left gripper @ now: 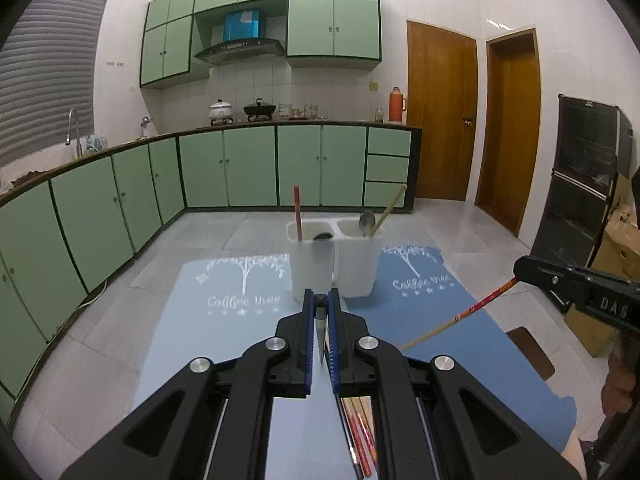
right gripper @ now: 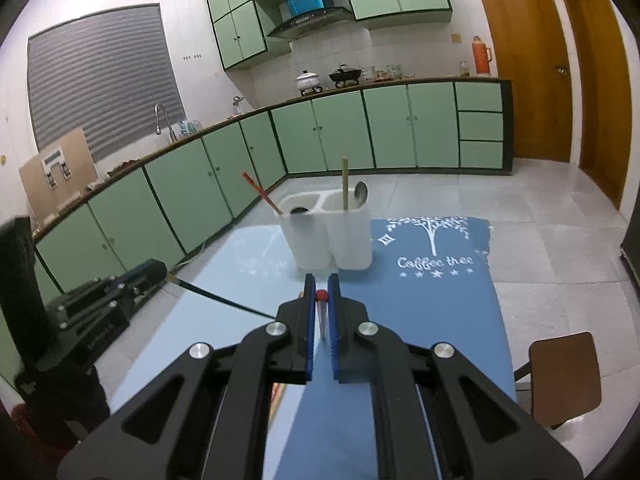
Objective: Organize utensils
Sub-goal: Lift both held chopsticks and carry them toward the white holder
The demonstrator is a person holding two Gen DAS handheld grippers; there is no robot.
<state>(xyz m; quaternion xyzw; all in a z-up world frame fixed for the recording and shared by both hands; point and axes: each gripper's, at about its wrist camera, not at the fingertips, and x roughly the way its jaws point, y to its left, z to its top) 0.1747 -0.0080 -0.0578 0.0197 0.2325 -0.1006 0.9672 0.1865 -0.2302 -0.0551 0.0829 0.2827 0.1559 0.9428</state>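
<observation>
- Left wrist view: my left gripper [left gripper: 322, 300] has its jaws closed on a dark chopstick [right gripper: 224, 300], seen end-on between the blue pads.
- Right wrist view: my right gripper [right gripper: 322, 286] has its jaws closed on a red patterned chopstick [left gripper: 460, 314] that tapers to a pale tip.
- Both chopsticks stick out sideways from the jaws, each pointing toward the other gripper, held clear above the bench [left gripper: 168, 344].
- White two-cup utensil holder [left gripper: 334, 258] stands straight ahead on the bench, on the seam between a pale blue mat [left gripper: 200, 312] and a darker blue mat [right gripper: 432, 300].
- Its left cup holds a red chopstick [left gripper: 297, 214] and a dark spoon [left gripper: 323, 236]; its right cup holds a pale chopstick [left gripper: 390, 206] and a metal spoon [left gripper: 366, 222].
- More chopsticks [left gripper: 362, 432] lie on the bench under my left gripper.
- Risk, as I judge it: each stick is pinched at one narrow point, so it could swivel or slip out on the way.
- Carried crosswise, the two long ends could clash with each other, or strike the holder's rim and tip it.
</observation>
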